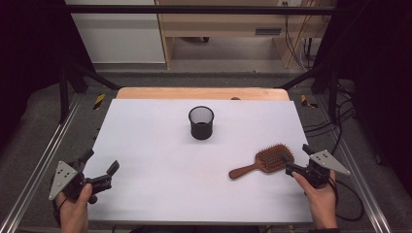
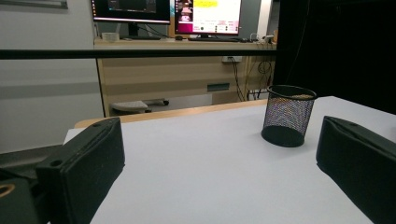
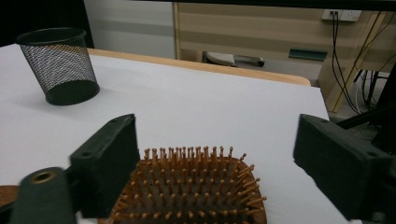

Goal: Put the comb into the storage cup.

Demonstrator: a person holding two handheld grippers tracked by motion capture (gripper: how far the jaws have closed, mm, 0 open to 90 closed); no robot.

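The right gripper [image 1: 295, 161], jaws apart, straddles the hairbrush [image 1: 265, 161] head at 4 o'clock; rigid, light; grip head edges.

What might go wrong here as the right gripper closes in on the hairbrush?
The right gripper is open around the head of the hairbrush, bristles up; jaws closing on the bristles may slip. The handle sticks out far, so the brush may tilt when lifted. The mesh cup looks light and could tip if bumped.
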